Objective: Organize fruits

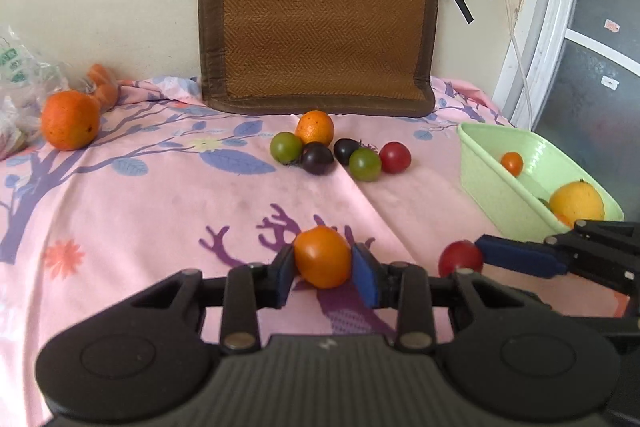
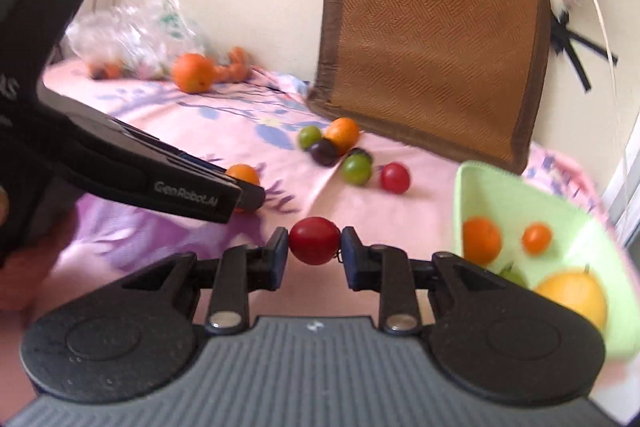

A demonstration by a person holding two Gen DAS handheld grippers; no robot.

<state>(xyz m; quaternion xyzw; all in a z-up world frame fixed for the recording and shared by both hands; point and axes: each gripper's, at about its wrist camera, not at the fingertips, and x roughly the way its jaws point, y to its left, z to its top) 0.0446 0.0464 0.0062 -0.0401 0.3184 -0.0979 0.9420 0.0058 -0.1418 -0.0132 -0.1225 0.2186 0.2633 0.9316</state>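
Fruits lie scattered on a pink floral bedsheet (image 1: 160, 211). In the left wrist view, the left claw (image 1: 323, 269) is clamped on an orange tomato (image 1: 322, 255) near the sheet's near edge. Beside it on the right, the right claw (image 1: 476, 257) holds a red tomato (image 1: 460, 257). A cluster of small fruits (image 1: 340, 151) sits toward the far edge, below a brown woven cushion (image 1: 320, 7). A large orange (image 1: 70, 119) rests at the far left corner. A green basket (image 1: 488, 171) at the right edge holds several fruits.

In the right wrist view, the right claw (image 2: 314, 247) grips the red tomato (image 2: 314, 239) between both pads, just left of the green basket (image 2: 472, 187). The left claw (image 2: 250, 193) holds the orange tomato (image 2: 242, 174) at left.
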